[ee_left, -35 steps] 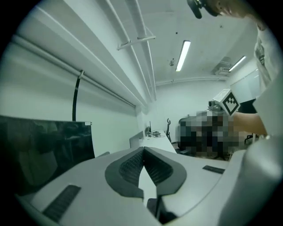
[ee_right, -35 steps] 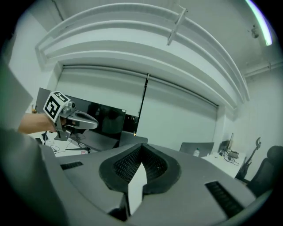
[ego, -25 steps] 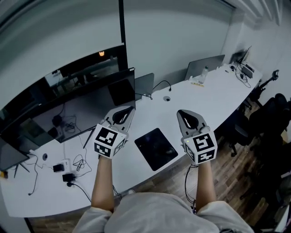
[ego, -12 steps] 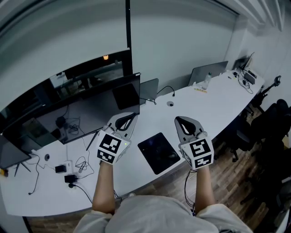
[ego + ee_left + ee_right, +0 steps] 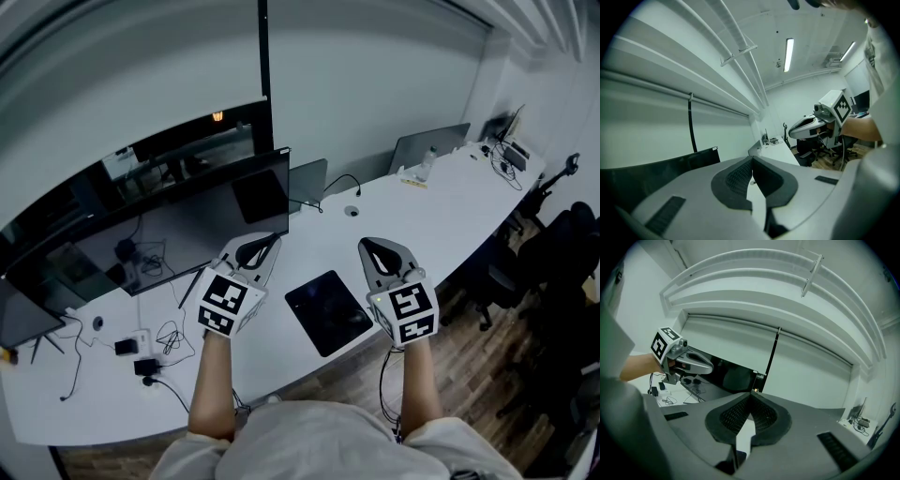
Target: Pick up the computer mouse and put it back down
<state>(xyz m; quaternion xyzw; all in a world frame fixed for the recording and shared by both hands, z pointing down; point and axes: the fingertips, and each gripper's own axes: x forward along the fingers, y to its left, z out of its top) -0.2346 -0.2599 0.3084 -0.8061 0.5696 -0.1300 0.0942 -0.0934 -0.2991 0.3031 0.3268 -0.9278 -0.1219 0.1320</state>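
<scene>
**Jaws closed and empty on both grippers**

Head view: left gripper (image 5: 270, 240) and right gripper (image 5: 367, 246) flank a black pad (image 5: 325, 312) on the white desk (image 5: 441, 202). I cannot make out the mouse.
Left gripper view: tips meet, nothing between.
Right gripper view: likewise.

White tabletop (image 5: 450, 202); black mat (image 5: 328, 312). Either side of mat: grey left tool (image 5: 274, 239) and right tool (image 5: 364, 243), ribbed black pads (image 5: 733, 416), white cubes (image 5: 226, 302) with black square markers. Behind mat: black monitor (image 5: 187, 225). Brown plank floor (image 5: 487, 347).
</scene>
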